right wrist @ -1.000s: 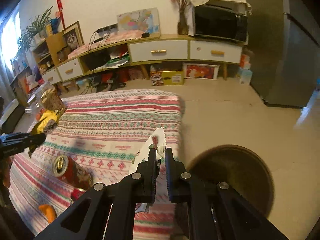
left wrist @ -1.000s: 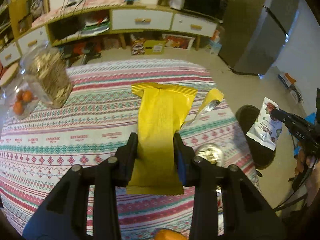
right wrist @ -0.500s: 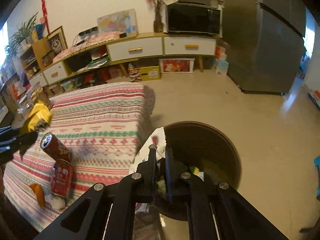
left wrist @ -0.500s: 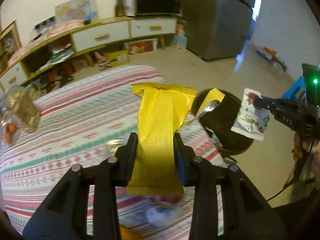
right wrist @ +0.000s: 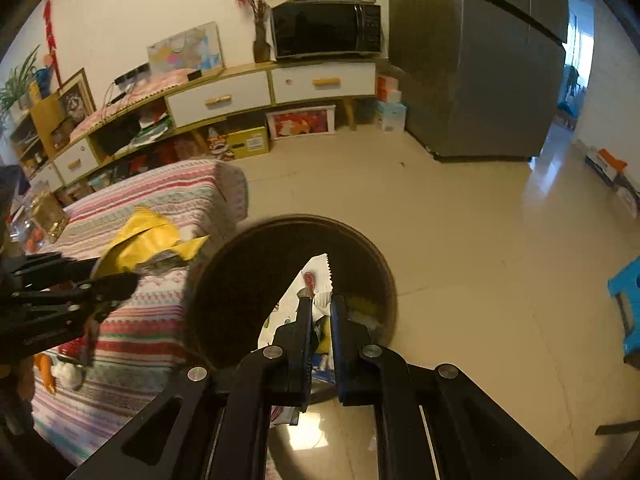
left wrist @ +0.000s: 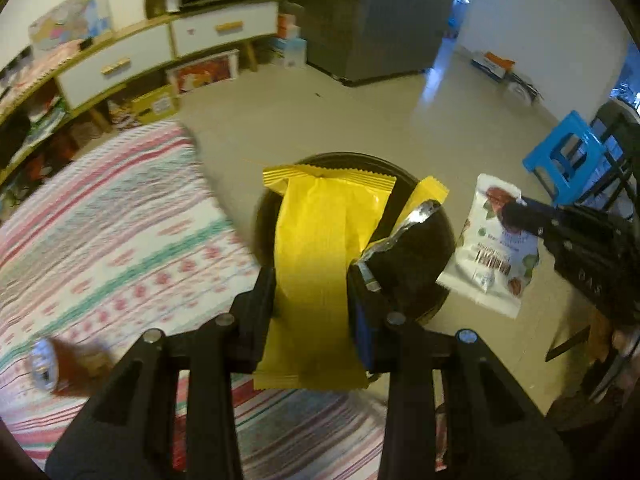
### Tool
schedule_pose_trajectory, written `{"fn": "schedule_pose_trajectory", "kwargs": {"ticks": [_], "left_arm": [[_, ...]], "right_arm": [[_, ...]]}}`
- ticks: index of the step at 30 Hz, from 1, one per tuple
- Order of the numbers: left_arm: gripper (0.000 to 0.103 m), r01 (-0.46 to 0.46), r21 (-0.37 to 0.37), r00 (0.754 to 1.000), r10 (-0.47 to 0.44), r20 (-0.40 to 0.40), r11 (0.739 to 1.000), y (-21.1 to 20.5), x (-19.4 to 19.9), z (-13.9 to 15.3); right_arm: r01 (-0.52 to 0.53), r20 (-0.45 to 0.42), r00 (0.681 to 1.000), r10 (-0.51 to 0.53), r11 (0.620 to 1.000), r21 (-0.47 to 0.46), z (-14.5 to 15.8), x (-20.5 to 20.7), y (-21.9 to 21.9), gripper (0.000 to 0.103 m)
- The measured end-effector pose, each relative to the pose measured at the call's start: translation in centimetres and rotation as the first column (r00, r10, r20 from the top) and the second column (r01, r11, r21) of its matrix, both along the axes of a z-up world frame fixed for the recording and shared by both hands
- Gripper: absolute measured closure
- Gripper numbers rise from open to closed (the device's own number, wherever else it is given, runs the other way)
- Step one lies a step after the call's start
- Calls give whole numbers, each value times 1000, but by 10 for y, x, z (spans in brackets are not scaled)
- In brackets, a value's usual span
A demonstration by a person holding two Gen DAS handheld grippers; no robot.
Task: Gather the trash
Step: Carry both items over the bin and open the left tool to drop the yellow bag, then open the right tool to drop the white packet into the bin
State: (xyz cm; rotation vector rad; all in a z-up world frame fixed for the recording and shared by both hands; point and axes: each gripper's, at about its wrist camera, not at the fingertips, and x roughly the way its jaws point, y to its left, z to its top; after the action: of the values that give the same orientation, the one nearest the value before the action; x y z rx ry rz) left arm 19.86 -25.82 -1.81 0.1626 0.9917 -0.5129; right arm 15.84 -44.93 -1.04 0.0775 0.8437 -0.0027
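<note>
1. Between the jaws of the left gripper [left wrist: 311, 280], a yellow wrapper [left wrist: 320, 256] is clamped across its width. It stands upright, with a torn foil flap [left wrist: 416, 220] hanging to its right.
2. Between the jaws of the right gripper [right wrist: 320, 312], a white wrapper [right wrist: 316, 280] is pinched tight, its serrated top edge pointing up. In the left view this wrapper [left wrist: 492, 248] hangs off the gripper's tip.
3. Directly beyond both grippers, a dark round bin [right wrist: 224, 280] stands on the floor [right wrist: 480, 240], just beside the cloth-covered table [left wrist: 100, 240].
4. In both views the held wrappers sit in front of the bin opening; the white wrapper appears nearer the rim [left wrist: 440, 300] in the left view. Some waste already lies inside.
5. Step in hand, as judged: transport to the bin, at the drop point.
6. Next move, as judged: centre each wrapper over the opening, then open the jaws. Release risks a miss if a wrapper overhangs the rim.
7. On the table, a red can [left wrist: 52, 364] and small scraps [right wrist: 68, 372] remain for later collection.
</note>
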Motion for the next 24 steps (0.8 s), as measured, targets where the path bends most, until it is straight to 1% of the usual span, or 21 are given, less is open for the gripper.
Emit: {"fn": "schedule_pose_trajectory", "kwargs": {"ticks": [4,5,7,9,10,11,12,19,24], "left_arm": [[66,4,-16,999,-4,-37,1000,-23,6,-15],[66,10,-32,999,-12,-42,999,-27,9,-19],[61,14,-35,999,-15,-40,999,-30,8,-21],[42,2,-26,1000,-3,-30,1000,-31,10,-22],[38,-8,-23,1000,7,-24,1000,-30,8,-22],[30,-21,-23,1000,21,-11,1000,-27,6,-18],[25,-24,-29,1000,24,-6,999,-25,4,-16],[24,-34,-30,999,34,-9,999,-6,-2,-1],[22,-44,-48,999,44,5,998,20,-13,16]], "right_arm": [[3,-16,1000,-3,1000,-12,-5,-1,-7,93],[6,-18,1000,-6,1000,-13,-6,-1,-8,93],[11,-20,1000,-11,1000,-12,-6,-2,-10,93],[15,-24,1000,-15,1000,-12,-8,-1,-12,93],[16,-24,1000,-17,1000,-14,-8,0,-10,93],[18,-25,1000,-18,1000,-15,-8,0,-9,93],[20,-26,999,-20,1000,-15,-9,2,-9,93],[21,-35,999,-22,999,-27,-12,8,-3,93],[17,-40,999,-19,999,-46,-16,15,6,93]]}}
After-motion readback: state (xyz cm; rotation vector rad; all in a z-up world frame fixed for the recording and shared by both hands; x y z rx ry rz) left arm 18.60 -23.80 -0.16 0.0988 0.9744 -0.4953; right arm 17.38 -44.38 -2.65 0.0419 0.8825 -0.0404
